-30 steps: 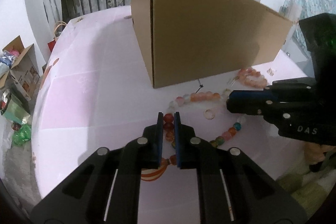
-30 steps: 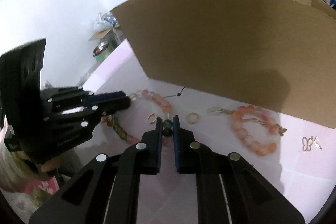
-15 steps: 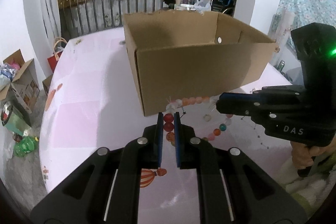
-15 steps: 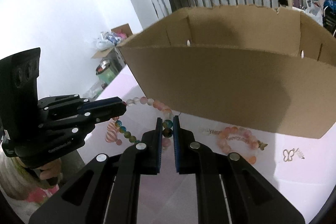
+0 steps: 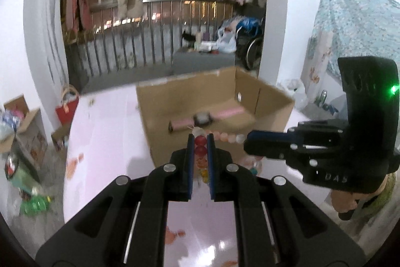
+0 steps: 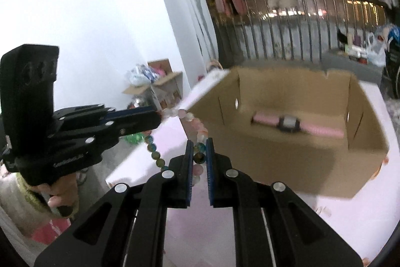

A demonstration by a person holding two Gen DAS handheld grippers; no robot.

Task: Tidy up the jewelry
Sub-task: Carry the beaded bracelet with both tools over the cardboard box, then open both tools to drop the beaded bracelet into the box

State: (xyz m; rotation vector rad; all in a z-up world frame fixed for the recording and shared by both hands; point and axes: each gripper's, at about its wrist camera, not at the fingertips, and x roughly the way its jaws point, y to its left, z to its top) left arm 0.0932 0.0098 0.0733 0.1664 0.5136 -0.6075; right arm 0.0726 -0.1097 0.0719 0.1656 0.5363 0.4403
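Bead necklace [image 5: 226,137] hangs pinched between left gripper [image 5: 200,142] and right gripper [image 6: 199,149], before cardboard box [image 6: 287,154] holding a pink watch [image 6: 290,124].

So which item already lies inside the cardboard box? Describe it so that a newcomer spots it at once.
Find the open cardboard box on the pink table. On its floor, against the far wall, lies a watch with a pink strap stretched out flat. Nothing else shows in the box, and its dark case in the middle sets it apart from the bead necklace.
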